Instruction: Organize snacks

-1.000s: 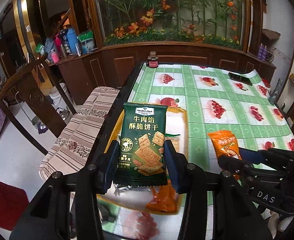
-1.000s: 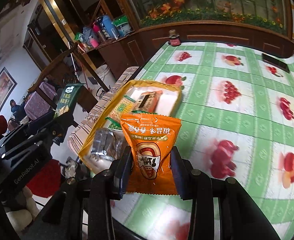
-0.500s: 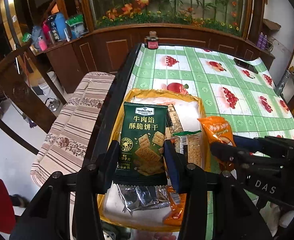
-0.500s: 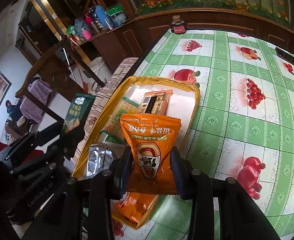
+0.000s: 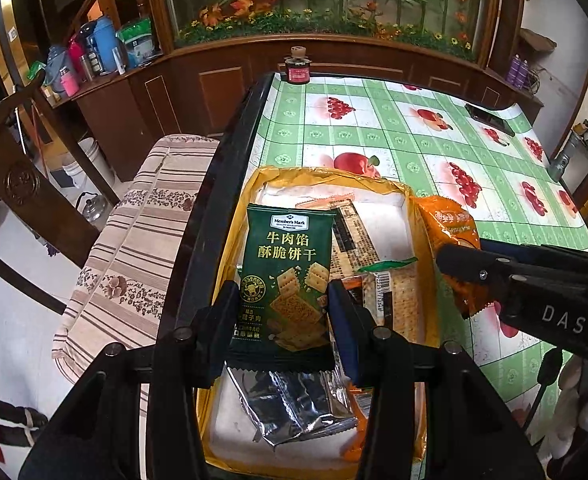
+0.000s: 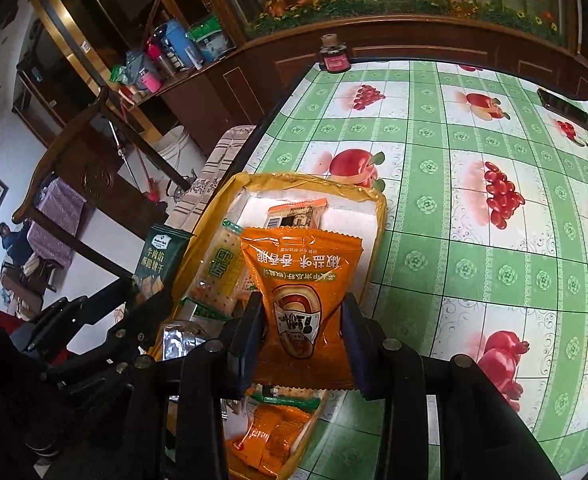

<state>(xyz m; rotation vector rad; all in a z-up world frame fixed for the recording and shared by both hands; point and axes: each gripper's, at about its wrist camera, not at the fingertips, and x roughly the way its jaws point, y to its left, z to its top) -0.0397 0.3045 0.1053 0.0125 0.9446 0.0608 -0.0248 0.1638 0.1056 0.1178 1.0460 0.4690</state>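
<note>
Left wrist view: the left gripper (image 5: 284, 312) stays clamped on the green cracker packet (image 5: 286, 280), which over the last second has travelled from beside the table to above the yellow tray (image 5: 254, 184). At 3 o'clock the orange packet (image 5: 452, 236) hangs at the tray's edge.

Right wrist view: the right gripper (image 6: 302, 324) pinches the orange packet, now over the tray too. Both snacks look ready for release, probably.

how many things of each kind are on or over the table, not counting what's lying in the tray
grippers: 2, left gripper, right gripper
held snack packets: 2, green packet, orange packet
yellow tray: 1
red-labelled jar: 1
dark phone: 1
total: 7
</note>
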